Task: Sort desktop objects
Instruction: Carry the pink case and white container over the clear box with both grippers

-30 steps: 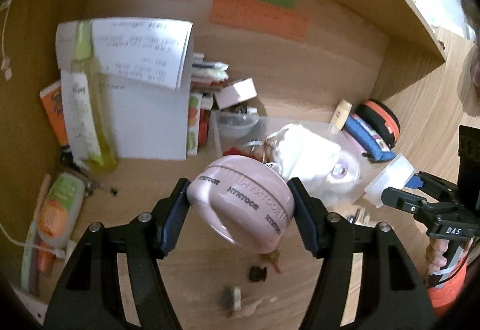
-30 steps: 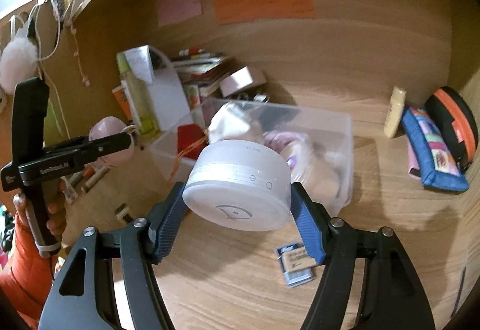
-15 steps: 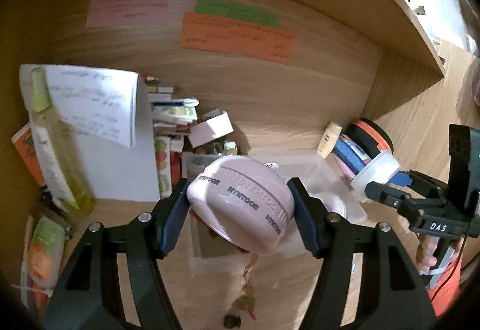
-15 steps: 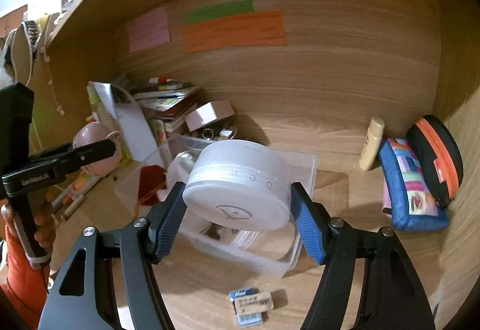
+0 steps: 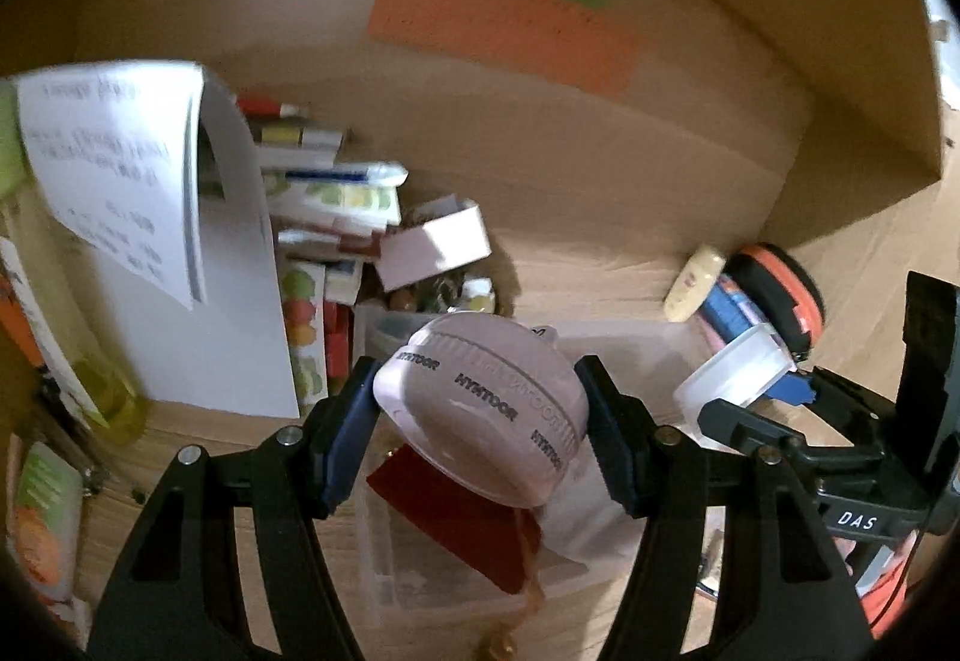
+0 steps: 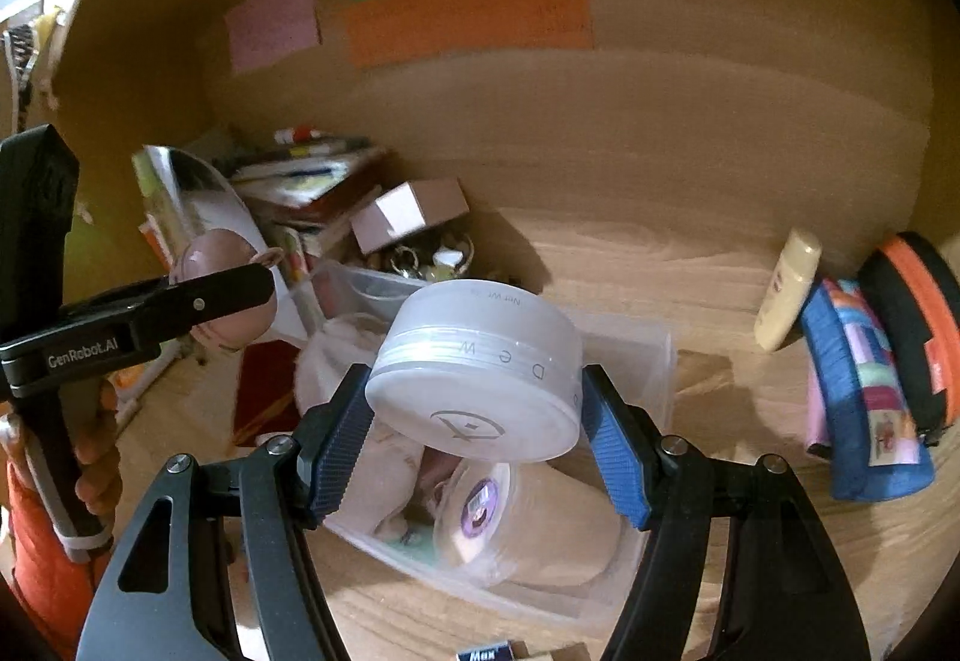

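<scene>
The white jar [image 6: 480,367] looks hard, smooth and a bit slippery, so its round sides are the best place to squeeze. The right claw [image 6: 474,421] is clamped on those sides, above the clear box [image 6: 654,361] on the bench [image 6: 690,265]. The left claw [image 5: 480,421] is clamped on the pink tub [image 5: 486,409], over the box too.

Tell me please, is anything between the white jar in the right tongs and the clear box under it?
Nothing visible blocks it. The white jar, held in the right tongs, hangs over the open clear box. The box holds a cloth and a clear round case, so free room inside is limited.
</scene>
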